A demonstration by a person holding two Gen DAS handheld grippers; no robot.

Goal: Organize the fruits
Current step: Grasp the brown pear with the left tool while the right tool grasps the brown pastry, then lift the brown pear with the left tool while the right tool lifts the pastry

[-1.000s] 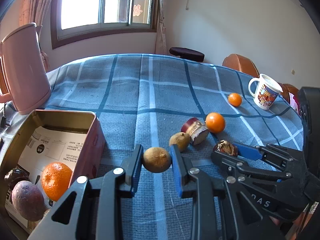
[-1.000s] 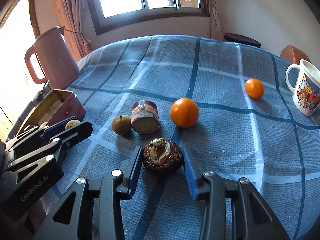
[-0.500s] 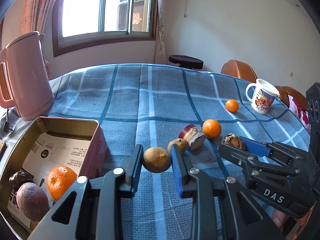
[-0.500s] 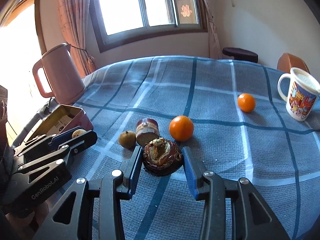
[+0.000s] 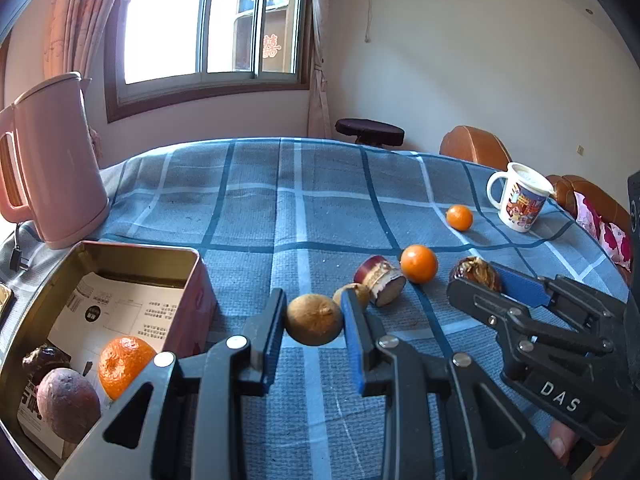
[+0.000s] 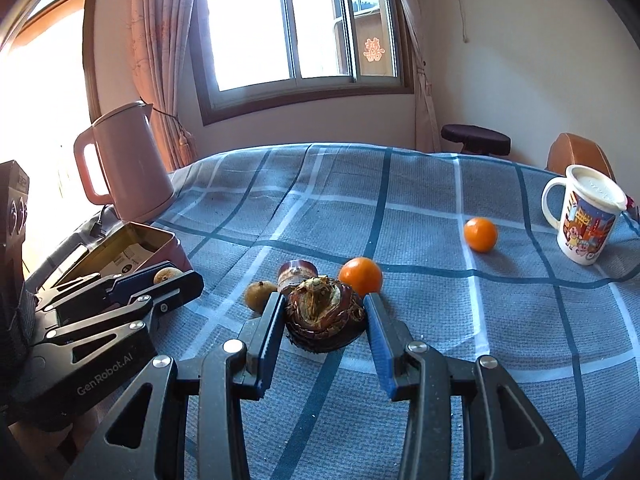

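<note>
A blue plaid cloth (image 5: 256, 208) covers the table, which stands under a bright window (image 6: 288, 32) with pink curtains; a dark stool (image 6: 476, 140) and a brown chair (image 5: 472, 146) sit at the far edge.

On the cloth stand one pink kettle (image 5: 52, 160) at the far left and one cartoon mug (image 6: 586, 220) at the far right. Near the kettle lies one open tin box (image 5: 120, 258), lined with printed paper. Inside it I count three fruits: a tangerine (image 5: 124, 364), a purple passion fruit (image 5: 68, 404) and a dark wrinkled one (image 5: 44, 360) behind it.

Loose on the cloth are two oranges, a larger one (image 6: 360, 276) in the middle and a smaller one (image 6: 480, 234) nearer the mug, plus one cut mangosteen half (image 5: 380, 280) and one small brown fruit (image 6: 260, 296) just beside it.

The left gripper (image 5: 314, 320) has its jaws clenched on a second brown round fruit (image 5: 314, 320), lifted above the cloth just right of the tin. The right gripper (image 6: 324, 320) has its jaws grasping a dark husked mangosteen (image 6: 324, 312), which sits close before the larger orange.
</note>
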